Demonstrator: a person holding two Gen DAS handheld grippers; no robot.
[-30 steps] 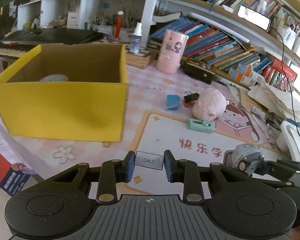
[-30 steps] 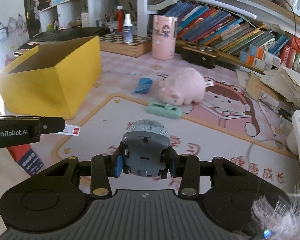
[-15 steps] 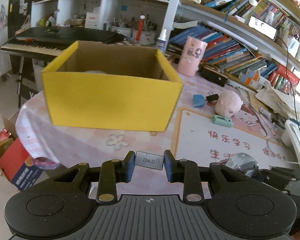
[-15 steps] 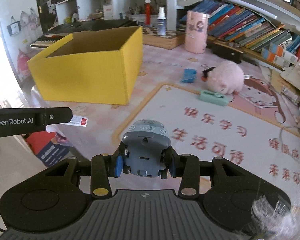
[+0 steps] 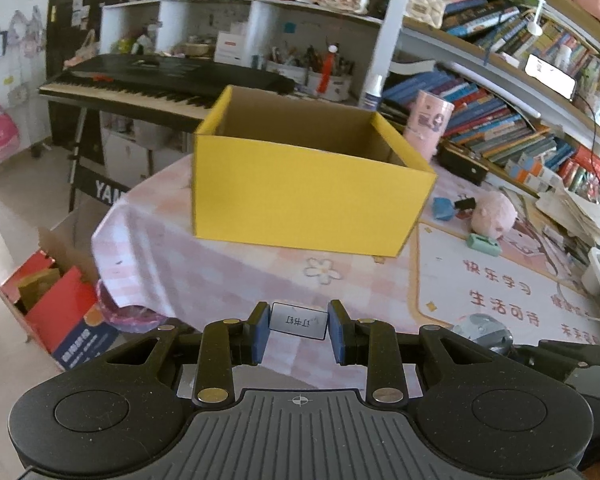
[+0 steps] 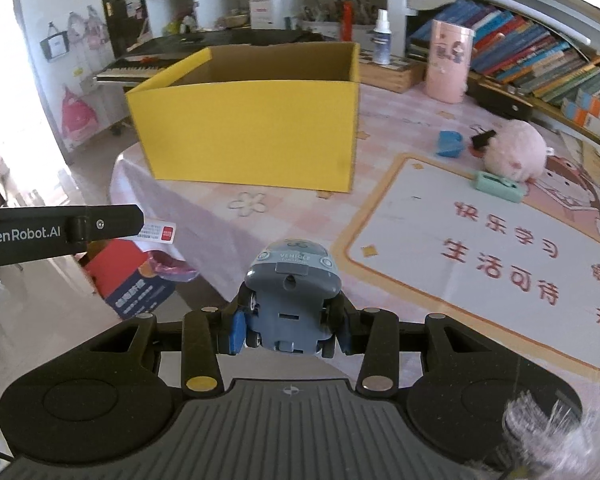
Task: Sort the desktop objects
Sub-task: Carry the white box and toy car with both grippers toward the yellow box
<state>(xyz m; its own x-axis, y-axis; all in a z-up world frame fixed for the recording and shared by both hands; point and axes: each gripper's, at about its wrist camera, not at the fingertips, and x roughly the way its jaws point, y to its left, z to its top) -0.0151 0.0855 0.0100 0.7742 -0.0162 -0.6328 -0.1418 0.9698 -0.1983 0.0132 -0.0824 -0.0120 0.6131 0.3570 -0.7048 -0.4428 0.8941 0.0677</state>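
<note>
Both grippers have pulled back and up from the desk. The left gripper (image 5: pixel 299 334) clamps a small box (image 5: pixel 299 321), probably staples; the right gripper (image 6: pixel 287 330) clamps the toy car (image 6: pixel 290 296). The yellow box (image 6: pixel 252 128) sits far ahead, ready for drops.

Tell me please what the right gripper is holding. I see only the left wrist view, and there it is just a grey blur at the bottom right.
Observer: The right gripper is shut on a grey-blue toy car. The car has the word VEHICLE on its body.
Operator: Thank you. Does the small white box in my left gripper have anything printed on the side I cannot see?
Observer: Yes. In the right wrist view, the small white box sticks out past the left gripper and shows a red square beside some small print.
</note>
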